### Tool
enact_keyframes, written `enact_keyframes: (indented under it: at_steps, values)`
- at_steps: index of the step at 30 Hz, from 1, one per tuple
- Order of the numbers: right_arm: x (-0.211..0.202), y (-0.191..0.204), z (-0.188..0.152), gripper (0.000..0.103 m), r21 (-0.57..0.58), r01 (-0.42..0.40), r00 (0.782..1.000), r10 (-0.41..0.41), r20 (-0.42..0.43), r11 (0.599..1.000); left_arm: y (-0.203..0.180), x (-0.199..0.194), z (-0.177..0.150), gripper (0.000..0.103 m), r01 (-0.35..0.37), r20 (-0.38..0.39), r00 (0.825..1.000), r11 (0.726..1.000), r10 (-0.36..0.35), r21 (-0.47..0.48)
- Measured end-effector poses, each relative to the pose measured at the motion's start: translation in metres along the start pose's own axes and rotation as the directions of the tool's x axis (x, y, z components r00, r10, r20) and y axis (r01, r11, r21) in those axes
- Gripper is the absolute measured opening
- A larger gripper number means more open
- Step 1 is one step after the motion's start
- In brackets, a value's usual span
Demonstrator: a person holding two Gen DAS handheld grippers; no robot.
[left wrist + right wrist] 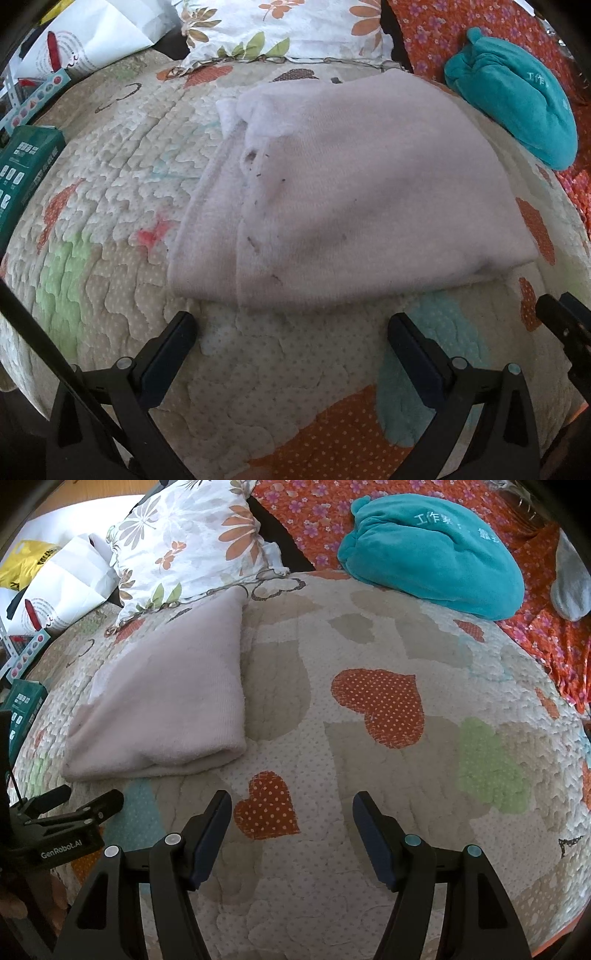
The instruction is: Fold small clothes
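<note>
The pale pink garment (343, 192) lies folded on the heart-patterned quilt (110, 206), its near edge just beyond the tips of the left gripper (291, 328), whose jaws stand wide apart with nothing between them, only quilt underneath. The right gripper (291, 808) is spread wide too and empty, hanging over a small orange heart patch (267, 805), with the garment off to its left. Further back there's a floral pillow (192, 542) and a teal plush bundle (436, 550) on an orange flowered blanket (306, 502), well away from the garment.
</note>
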State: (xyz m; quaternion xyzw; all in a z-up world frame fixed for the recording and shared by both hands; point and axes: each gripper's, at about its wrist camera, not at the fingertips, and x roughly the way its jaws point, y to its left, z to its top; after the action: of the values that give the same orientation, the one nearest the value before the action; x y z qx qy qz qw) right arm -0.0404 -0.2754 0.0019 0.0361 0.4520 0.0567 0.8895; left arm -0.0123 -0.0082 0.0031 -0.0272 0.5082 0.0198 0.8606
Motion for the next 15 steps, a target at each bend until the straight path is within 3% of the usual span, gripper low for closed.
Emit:
enact_keyframes:
  at_steps: [11, 15]
  values:
    - [0.001, -0.009, -0.004, 0.073, 0.026, 0.069, 0.998, -0.069, 0.005, 0.997, 0.002, -0.005, 0.001, 0.103, 0.016, -0.01, 1.0, 1.0, -0.016, -0.003]
    - [-0.002, -0.006, -0.005, 0.073, 0.009, 0.09, 0.996, -0.091, 0.021, 0.996, 0.007, -0.022, 0.001, 0.103, 0.033, 0.031, 0.999, 0.998, -0.031, -0.049]
